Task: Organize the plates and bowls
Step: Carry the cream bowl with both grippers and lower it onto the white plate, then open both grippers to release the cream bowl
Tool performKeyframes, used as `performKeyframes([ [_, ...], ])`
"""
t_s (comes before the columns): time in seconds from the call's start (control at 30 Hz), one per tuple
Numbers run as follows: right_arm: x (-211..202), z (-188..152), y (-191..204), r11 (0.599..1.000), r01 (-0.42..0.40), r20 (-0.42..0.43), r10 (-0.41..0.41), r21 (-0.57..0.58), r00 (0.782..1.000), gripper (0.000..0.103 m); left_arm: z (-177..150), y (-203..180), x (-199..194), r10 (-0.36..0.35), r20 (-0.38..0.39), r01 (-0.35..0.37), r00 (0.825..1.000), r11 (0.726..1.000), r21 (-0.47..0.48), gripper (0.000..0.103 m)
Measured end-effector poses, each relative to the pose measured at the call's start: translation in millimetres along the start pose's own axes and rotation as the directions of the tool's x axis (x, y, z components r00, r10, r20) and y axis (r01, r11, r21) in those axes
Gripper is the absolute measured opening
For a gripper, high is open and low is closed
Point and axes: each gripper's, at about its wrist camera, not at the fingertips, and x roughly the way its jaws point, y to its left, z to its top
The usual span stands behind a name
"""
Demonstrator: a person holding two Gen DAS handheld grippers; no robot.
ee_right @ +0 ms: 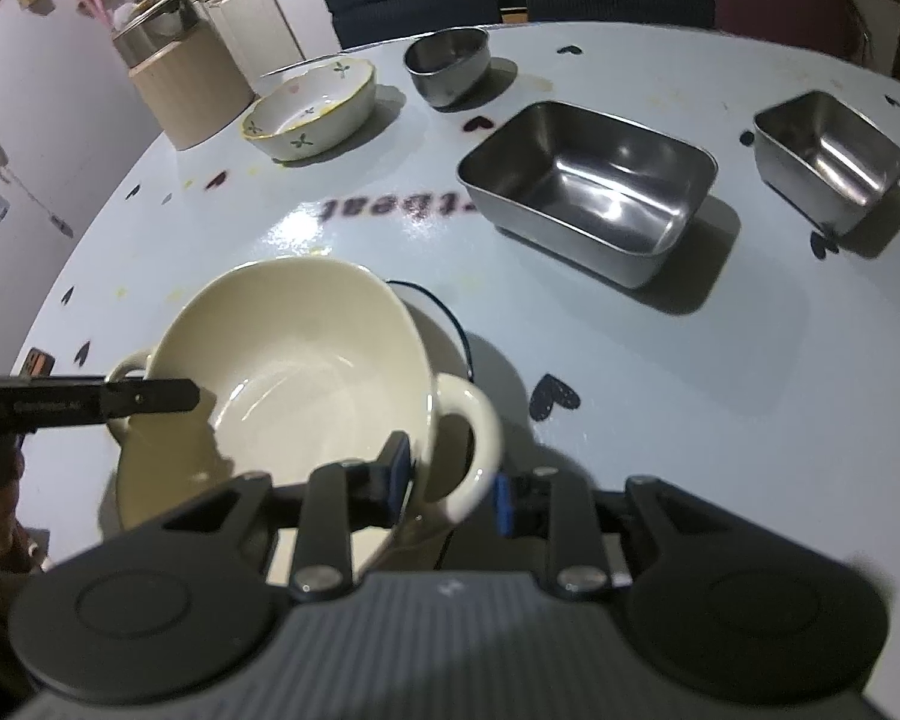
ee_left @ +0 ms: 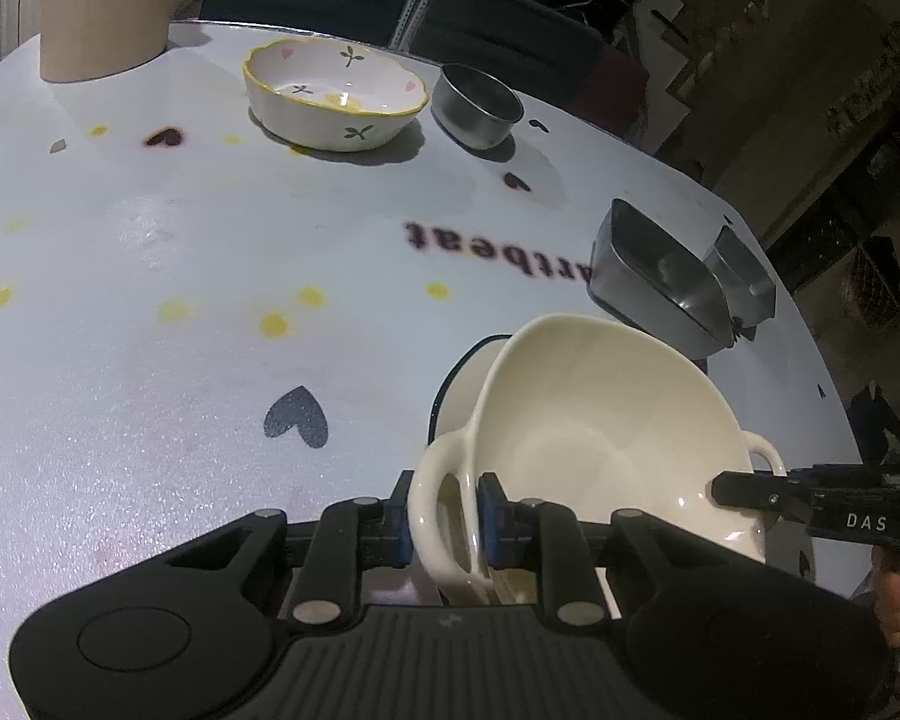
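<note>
- Two grippers flank one cream two-handled bowl near the table's front edge — it sits tilted on a plate with a dark rim.
- Left gripper: its blue-padded fingers are drawn in narrow around the bowl's left loop handle, one pad outside the loop and one against the bowl's wall; the pads look pressed on it.
- Right gripper: its fingers straddle the bowl's other handle, the left pad against the bowl wall, the right pad standing a little apart from the handle — a loose, part-open stance.
- On the white table printed with hearts and dots, well beyond the cream bowl, stands a floral ceramic bowl with a yellow scalloped rim, and just right of it a small round steel bowl.
- Further right sit a large rectangular steel tray and, apart from it, a smaller steel container.
- A tan cylinder stands at the table's far left edge.
</note>
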Motion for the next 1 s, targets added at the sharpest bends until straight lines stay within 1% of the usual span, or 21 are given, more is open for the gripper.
performKeyframes([
  [0.07, 1, 1, 1, 1.0, 0.005, -0.008, -0.005, 0.0, 1.0, 0.035, 0, -1, 0, 0.002, -0.002, -0.002, 1.0, 1.0, 0.004, 0.023],
  [0.23, 2, -2, 10, 0.996, 0.052, 0.01, -0.051, -0.072, 0.999, 0.039, 1, -1, 0, 0.006, -0.007, -0.006, 1.0, 1.0, 0.01, 0.023],
  [0.43, 3, -1, 7, 0.997, 0.042, 0.009, -0.042, -0.057, 0.999, 0.038, 2, -2, 0, 0.013, -0.016, -0.012, 1.0, 1.0, 0.019, 0.025],
  [0.5, 2, -1, 5, 0.998, 0.043, 0.009, -0.043, -0.053, 0.999, 0.04, 2, -3, -1, 0.025, -0.019, -0.025, 1.0, 0.999, 0.029, 0.029],
  [0.6, 4, 0, 0, 0.999, 0.04, 0.008, -0.04, -0.03, 0.999, 0.046, 2, -3, -1, 0.032, -0.023, -0.032, 0.999, 0.999, 0.029, 0.029],
  [0.7, 5, 0, -6, 1.0, 0.018, 0.004, -0.018, 0.015, 1.0, 0.046, 1, -6, -1, 0.047, -0.023, -0.046, 0.999, 0.998, 0.048, 0.032],
  [0.8, 5, 0, -9, 1.0, 0.009, 0.01, -0.01, 0.03, 1.0, 0.049, 1, -6, -2, 0.046, -0.022, -0.045, 0.999, 0.998, 0.04, 0.041],
  [0.87, 5, -1, -8, 1.0, 0.009, 0.017, -0.009, 0.028, 1.0, 0.05, 1, -6, -3, 0.042, -0.019, -0.041, 0.999, 0.998, 0.038, 0.05],
  [0.9, 5, -1, -8, 1.0, 0.008, 0.02, -0.009, 0.025, 1.0, 0.05, 1, -7, -4, 0.041, -0.017, -0.041, 0.999, 0.998, 0.039, 0.053],
  [0.93, 5, -2, -8, 1.0, 0.008, 0.022, -0.008, 0.023, 1.0, 0.05, 1, -8, -4, 0.041, -0.016, -0.04, 0.999, 0.998, 0.04, 0.058],
  [0.97, 4, -2, -8, 1.0, 0.006, 0.024, -0.007, 0.021, 1.0, 0.052, 1, -9, -5, 0.04, -0.015, -0.039, 0.999, 0.998, 0.042, 0.064],
  [1.0, 5, -3, -8, 1.0, 0.002, 0.027, -0.003, 0.023, 1.0, 0.055, 1, -10, -6, 0.037, -0.013, -0.036, 0.999, 0.998, 0.044, 0.067],
])
